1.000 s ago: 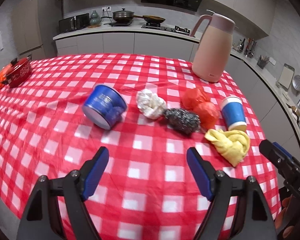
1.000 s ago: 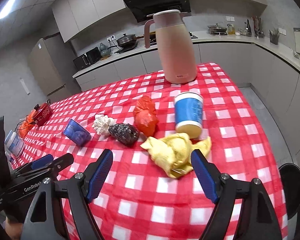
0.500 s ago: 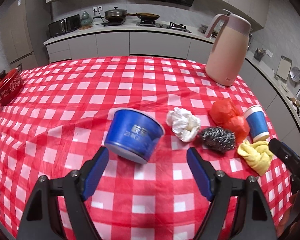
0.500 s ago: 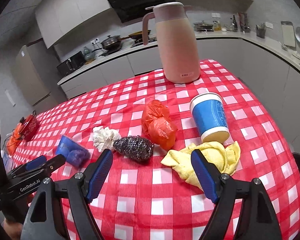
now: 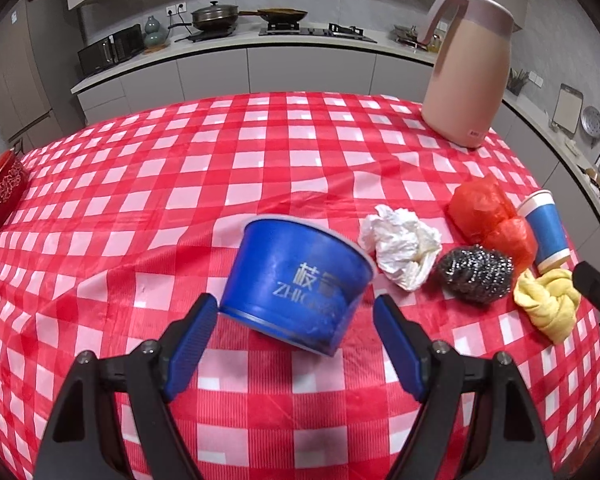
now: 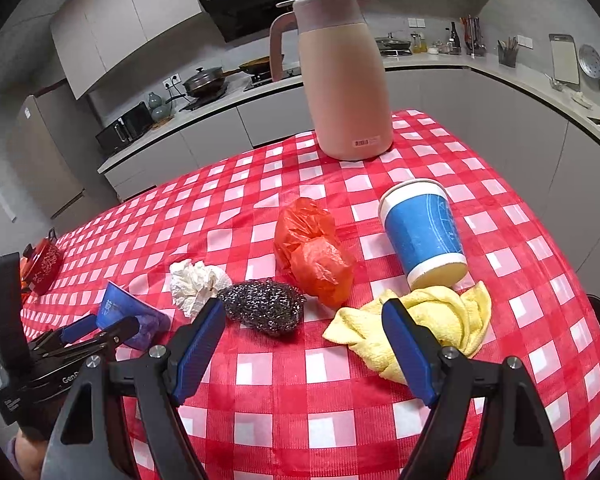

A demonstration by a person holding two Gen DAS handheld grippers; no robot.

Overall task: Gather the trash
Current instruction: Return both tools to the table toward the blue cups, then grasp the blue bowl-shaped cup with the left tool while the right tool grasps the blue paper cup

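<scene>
A blue paper bowl (image 5: 296, 282) lies on its side on the red checked tablecloth, its base between the open jaws of my left gripper (image 5: 296, 320). To its right lie a crumpled white tissue (image 5: 400, 248), a steel scourer (image 5: 474, 270), a red plastic bag (image 5: 490, 216), a blue paper cup (image 5: 546, 232) and a yellow cloth (image 5: 548, 304). My right gripper (image 6: 304, 326) is open and empty, just short of the scourer (image 6: 266, 306) and the yellow cloth (image 6: 420, 324). The red bag (image 6: 312, 250), the cup (image 6: 422, 232) and the tissue (image 6: 196, 284) lie beyond it.
A tall pink thermos jug (image 5: 466, 72) stands at the table's far right (image 6: 346, 80). A red lidded pot (image 5: 0, 190) sits at the left edge. The kitchen counter (image 5: 260, 46) runs behind the table. The table's right edge drops off near the yellow cloth.
My left gripper has moved forward and left onto the blue bowl, which now sits between its jaws. My right gripper has moved forward toward the scourer and the yellow cloth. Both stayed open.
</scene>
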